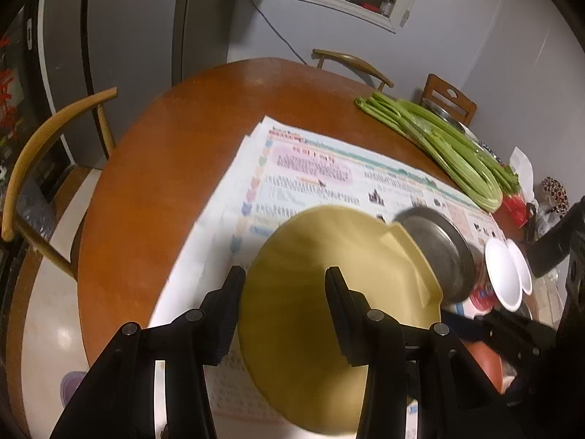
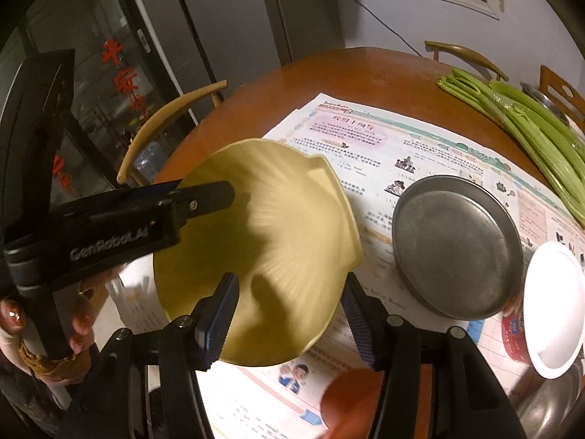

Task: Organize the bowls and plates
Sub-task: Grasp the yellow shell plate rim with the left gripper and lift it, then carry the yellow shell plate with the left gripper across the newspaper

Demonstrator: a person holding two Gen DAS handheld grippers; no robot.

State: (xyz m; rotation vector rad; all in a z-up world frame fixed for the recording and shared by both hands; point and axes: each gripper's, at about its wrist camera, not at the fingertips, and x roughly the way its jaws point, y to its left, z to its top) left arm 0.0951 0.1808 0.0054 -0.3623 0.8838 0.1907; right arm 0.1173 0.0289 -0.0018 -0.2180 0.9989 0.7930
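A yellow shell-shaped plate [image 1: 321, 292] is held tilted above the newspaper; it also shows in the right wrist view [image 2: 278, 241]. My left gripper [image 1: 285, 311] is shut on the plate's near rim, and it shows from the side in the right wrist view [image 2: 204, 197]. My right gripper [image 2: 289, 314] is open and empty, just in front of the plate's lower edge. A grey metal plate [image 2: 457, 245] lies on the newspaper to the right, also in the left wrist view [image 1: 438, 252]. A white bowl [image 2: 552, 307] stands at the right, as do white bowls [image 1: 506, 274] in the left wrist view.
Newspaper [image 2: 365, 139] covers the round brown table [image 1: 175, 168]. Green celery stalks [image 1: 438, 146] lie at the far right. An orange-brown dish [image 2: 358, 398] sits near the front. A red-and-white cup [image 2: 513, 333] stands under the white bowl. Chairs [image 1: 47, 161] surround the table.
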